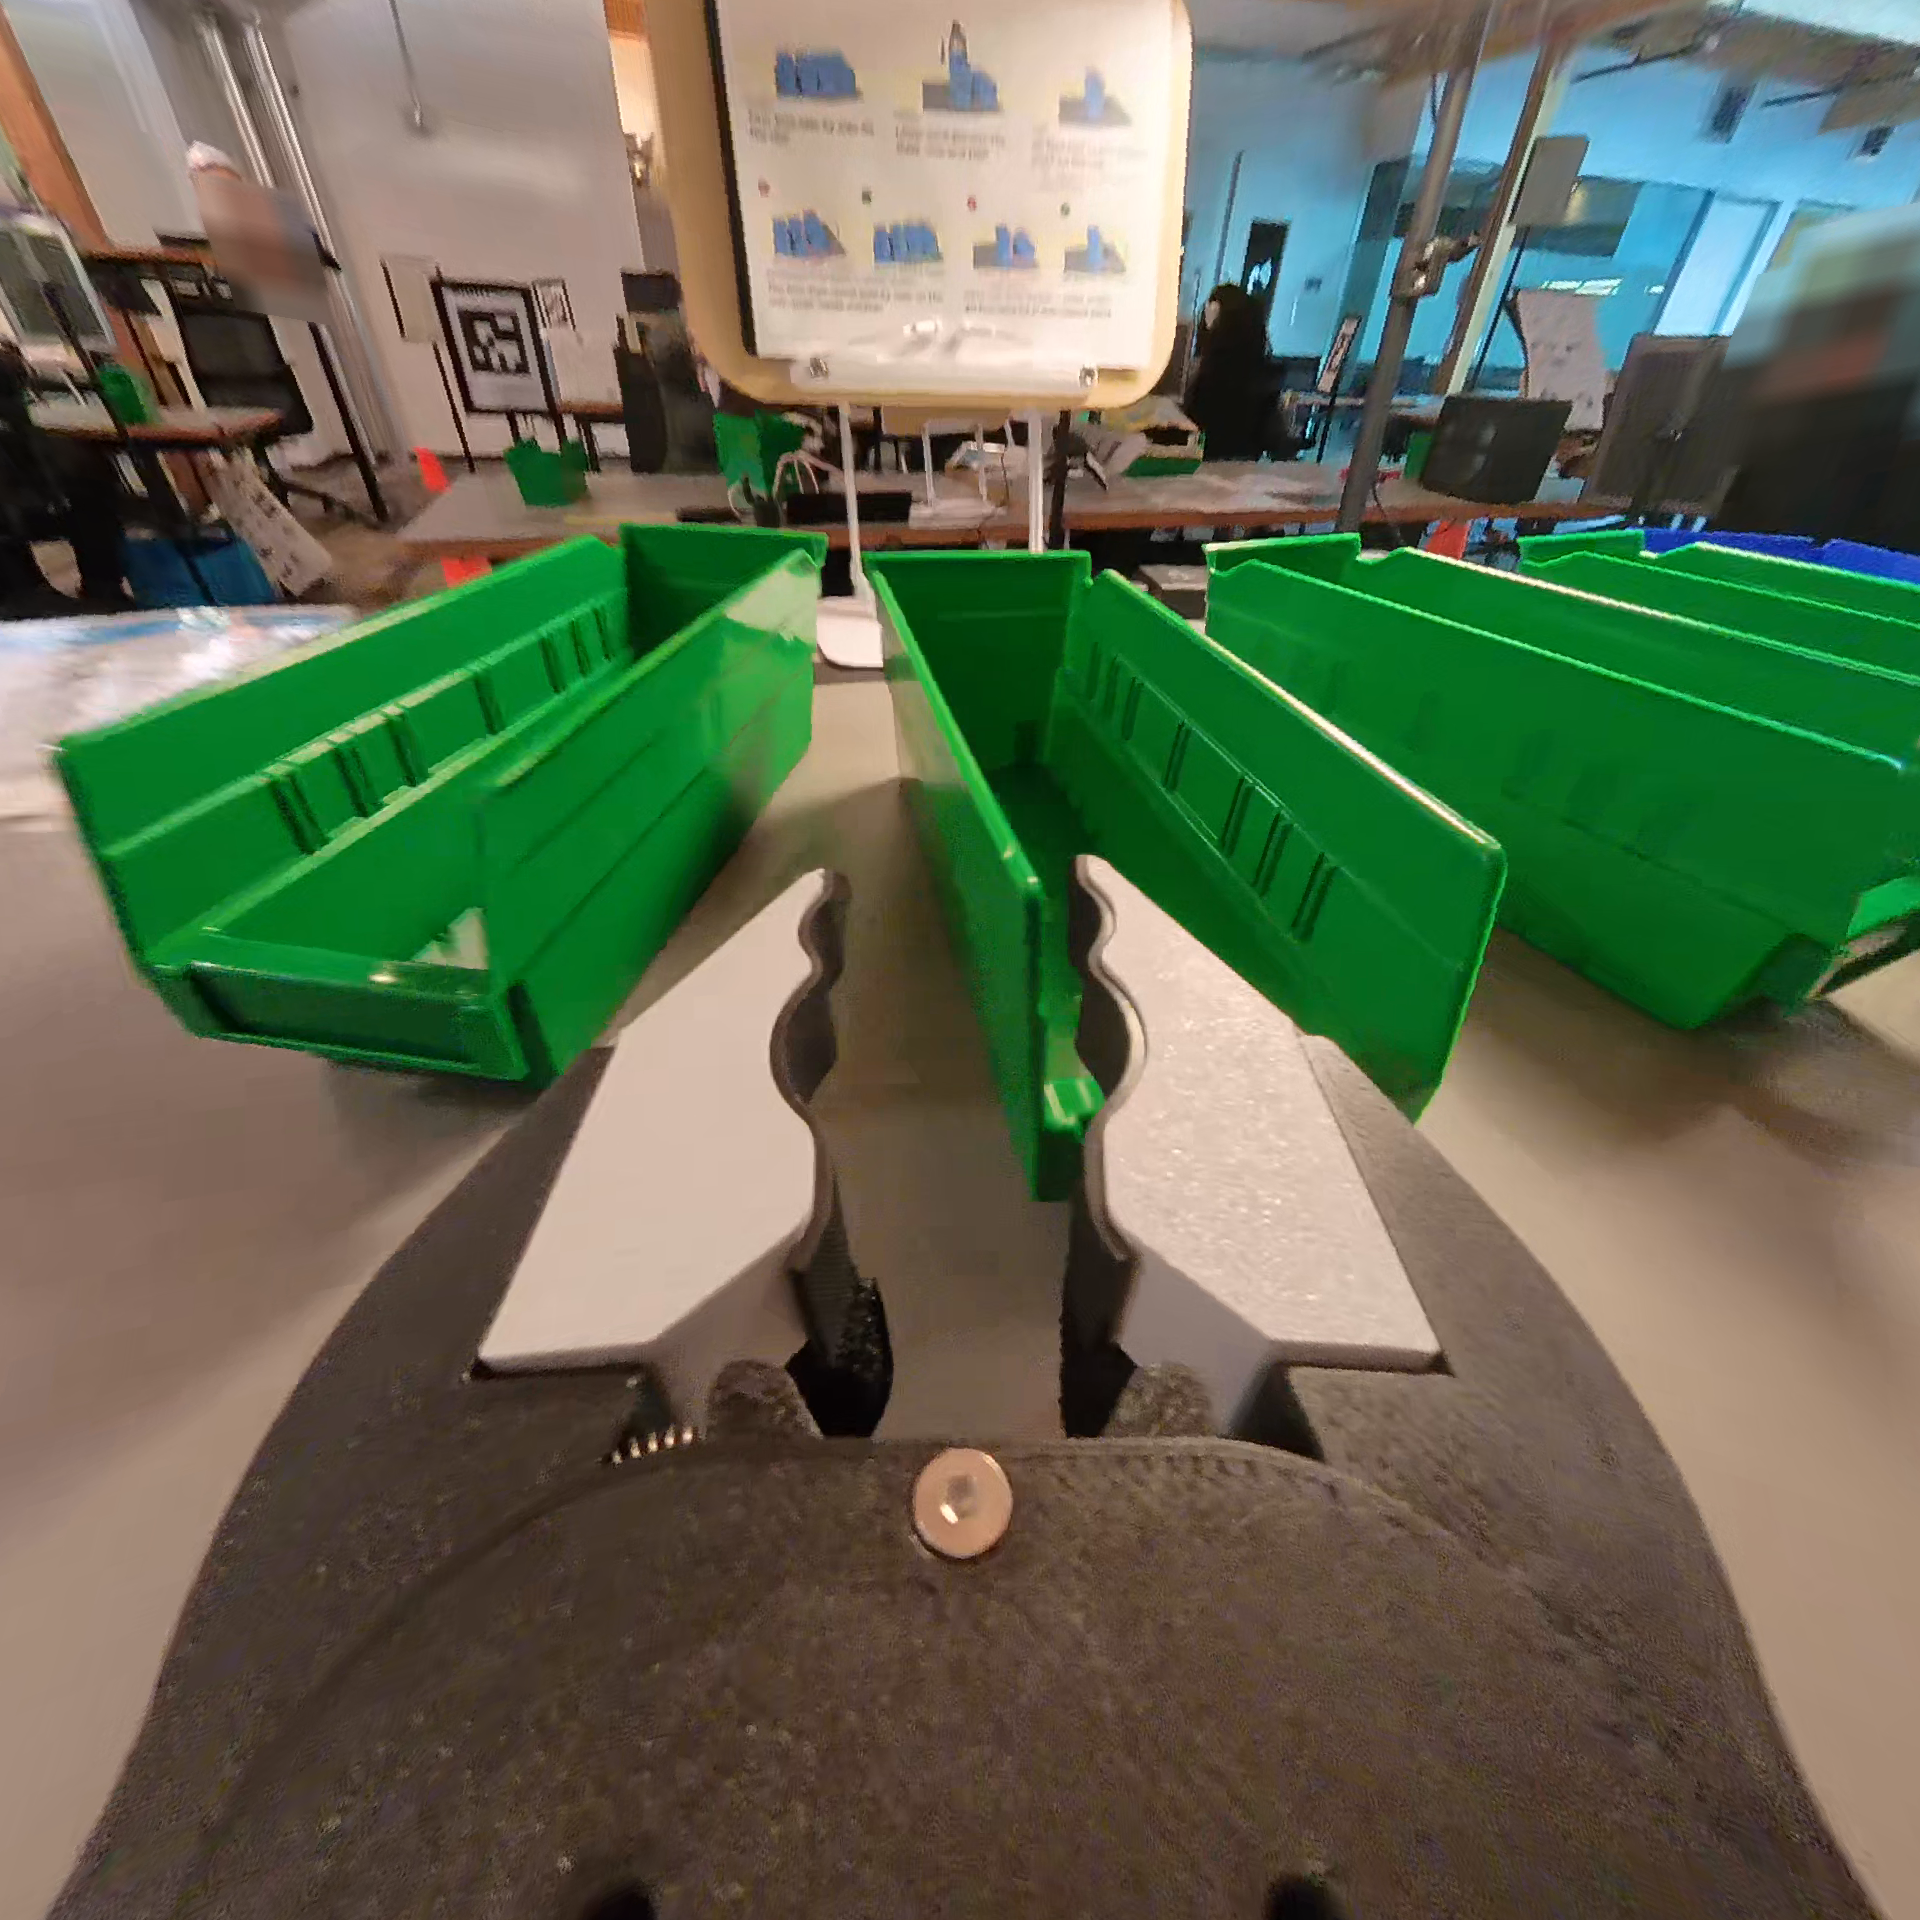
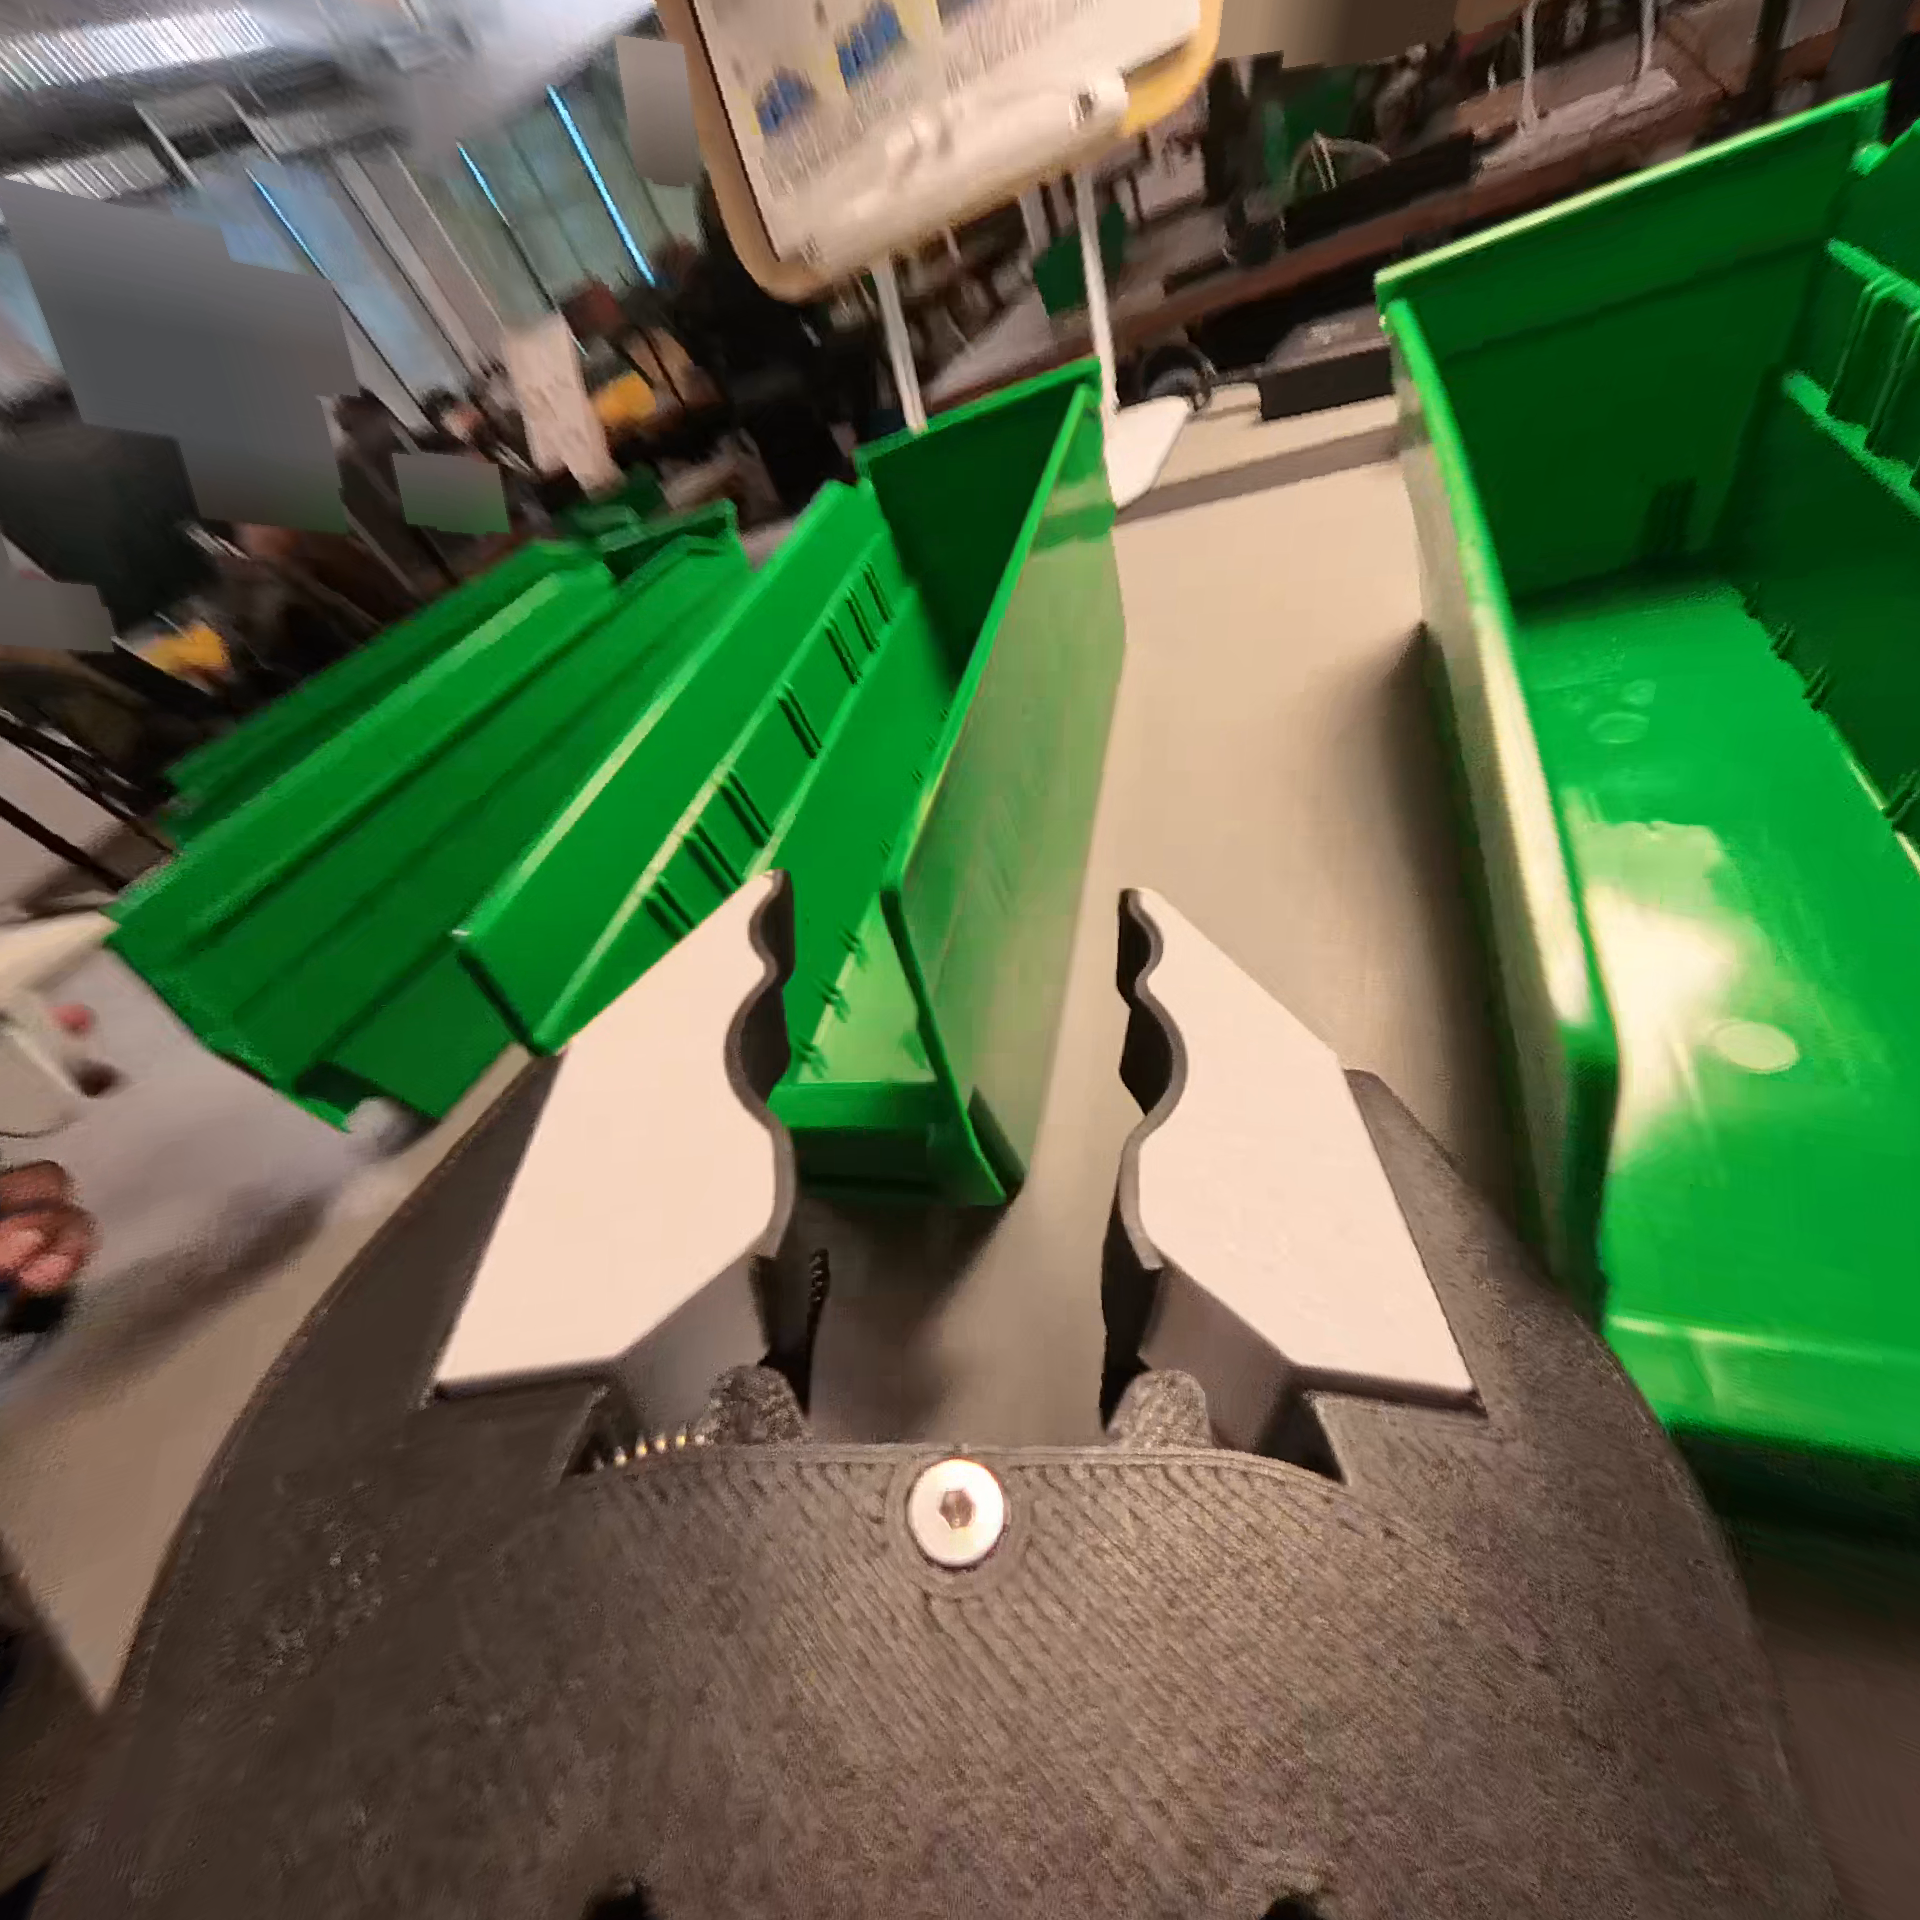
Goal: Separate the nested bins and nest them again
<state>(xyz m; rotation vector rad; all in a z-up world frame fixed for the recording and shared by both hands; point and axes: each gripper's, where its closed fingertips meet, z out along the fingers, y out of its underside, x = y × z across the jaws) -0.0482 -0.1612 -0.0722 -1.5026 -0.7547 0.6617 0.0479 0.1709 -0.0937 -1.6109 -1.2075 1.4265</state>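
Bins of green plastic, long and narrow, lie apart on a grey table (image 1: pixel 208 1247); separating looks done and nesting is yet to come.

Nearest, the left gripper (image 1: pixel 954 894) stands part open astride the left side wall of the middle bin (image 1: pixel 1226 831). Its right finger (image 1: pixel 1195 1091) is inside, against or just beside the wall, while the left finger (image 1: pixel 707 1091) stands clear of it, so nothing is clamped.

The right gripper (image 2: pixel 954 904) gapes wider across the same bin's (image 2: pixel 997 779) right wall, neither finger pressing. One tong on each long wall suggests a two-handed lift, which would keep so long a bin level.

Just left lies another bin (image 1: pixel 343 831), angled away; to the right a wider one (image 2: pixel 1683 831), its open floor a likely nest. Farther off, more bins (image 1: pixel 1558 727) lie in a row. Beyond stands an instruction board (image 1: pixel 935 187) on thin white legs.
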